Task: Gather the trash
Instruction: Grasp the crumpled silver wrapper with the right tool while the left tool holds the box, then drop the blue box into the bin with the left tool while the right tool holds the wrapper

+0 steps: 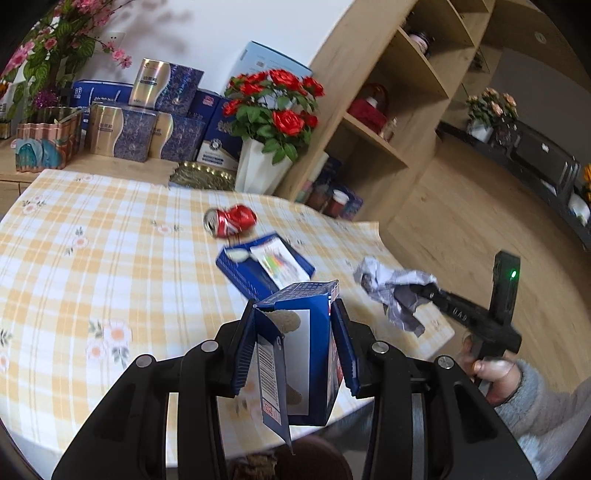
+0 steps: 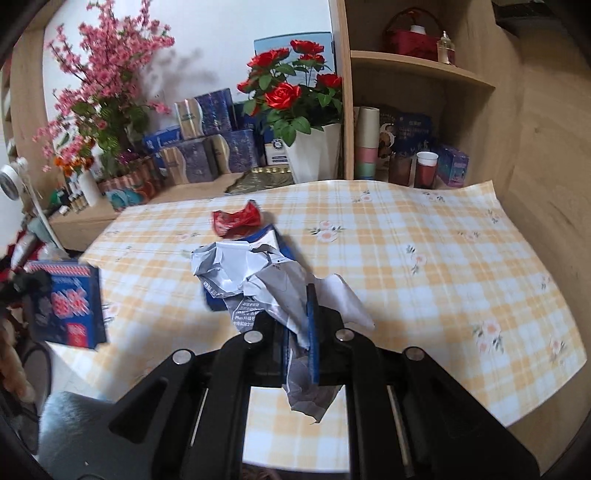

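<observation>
Left tool (image 1: 295, 325) clamped on opened blue carton (image 1: 299, 354), right tool (image 2: 297, 328) pinching crumpled grey wrapper (image 2: 255, 284), both above checked surface (image 2: 424, 258); crushed red can (image 1: 231, 220) and blue box (image 1: 264, 264) lying there.

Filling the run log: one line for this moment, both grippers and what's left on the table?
left gripper: shut on blue carton | right gripper: shut on crumpled paper | on table: crushed red can, flat blue box

A white wall (image 1: 229, 26) backs a wooden shelf unit (image 1: 373, 110) over a light wood floor (image 1: 454, 206).
</observation>
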`<action>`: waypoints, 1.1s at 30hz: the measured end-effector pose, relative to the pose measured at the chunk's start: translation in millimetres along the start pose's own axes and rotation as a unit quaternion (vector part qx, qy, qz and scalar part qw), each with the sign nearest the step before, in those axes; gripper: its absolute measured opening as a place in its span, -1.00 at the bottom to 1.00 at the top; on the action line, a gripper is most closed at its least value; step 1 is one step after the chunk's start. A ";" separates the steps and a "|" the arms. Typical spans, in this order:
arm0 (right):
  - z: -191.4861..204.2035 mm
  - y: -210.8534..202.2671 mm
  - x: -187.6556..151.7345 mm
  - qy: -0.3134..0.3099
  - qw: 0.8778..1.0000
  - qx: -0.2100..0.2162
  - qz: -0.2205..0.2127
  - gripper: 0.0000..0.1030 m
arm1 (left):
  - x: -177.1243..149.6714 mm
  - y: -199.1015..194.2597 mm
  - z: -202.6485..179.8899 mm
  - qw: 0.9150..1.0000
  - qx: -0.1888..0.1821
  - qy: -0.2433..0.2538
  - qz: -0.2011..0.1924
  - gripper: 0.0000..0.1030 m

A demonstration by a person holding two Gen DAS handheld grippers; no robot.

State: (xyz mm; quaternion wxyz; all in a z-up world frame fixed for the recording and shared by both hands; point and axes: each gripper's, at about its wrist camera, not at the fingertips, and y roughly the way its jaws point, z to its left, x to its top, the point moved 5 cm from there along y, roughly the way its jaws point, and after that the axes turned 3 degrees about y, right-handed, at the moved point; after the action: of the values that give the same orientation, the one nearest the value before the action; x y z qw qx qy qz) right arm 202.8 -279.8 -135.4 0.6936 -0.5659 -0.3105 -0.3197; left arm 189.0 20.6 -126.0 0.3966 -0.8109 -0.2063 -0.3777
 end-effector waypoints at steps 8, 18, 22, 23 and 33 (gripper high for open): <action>8.0 -35.3 -35.6 0.007 1.000 0.013 0.005 -0.77 | -57.6 -7.9 -35.1 0.998 -0.007 0.045 0.049 -0.25; 16.9 -68.4 -57.2 -0.001 1.000 0.021 0.000 -0.77 | -129.7 6.8 -58.5 0.987 -0.008 0.103 0.125 -0.25; 19.0 -71.6 -60.2 -0.004 1.000 0.025 0.002 -0.77 | -156.5 21.6 -55.7 0.977 0.007 0.127 0.170 -0.25; 19.8 -71.7 -60.8 -0.004 1.000 0.025 0.003 -0.77 | -160.8 25.2 -54.8 0.974 0.015 0.135 0.179 -0.25; 23.7 -63.2 -64.6 -0.005 0.999 0.031 0.015 -0.77 | -193.7 63.2 -51.3 0.950 0.031 0.180 0.254 -0.23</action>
State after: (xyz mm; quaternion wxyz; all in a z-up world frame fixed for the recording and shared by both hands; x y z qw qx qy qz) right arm 112.0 -260.3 -145.6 0.7142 -0.5501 -0.3156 -0.2962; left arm 84.1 -65.1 -286.6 0.5348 -0.7425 0.0695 -0.3973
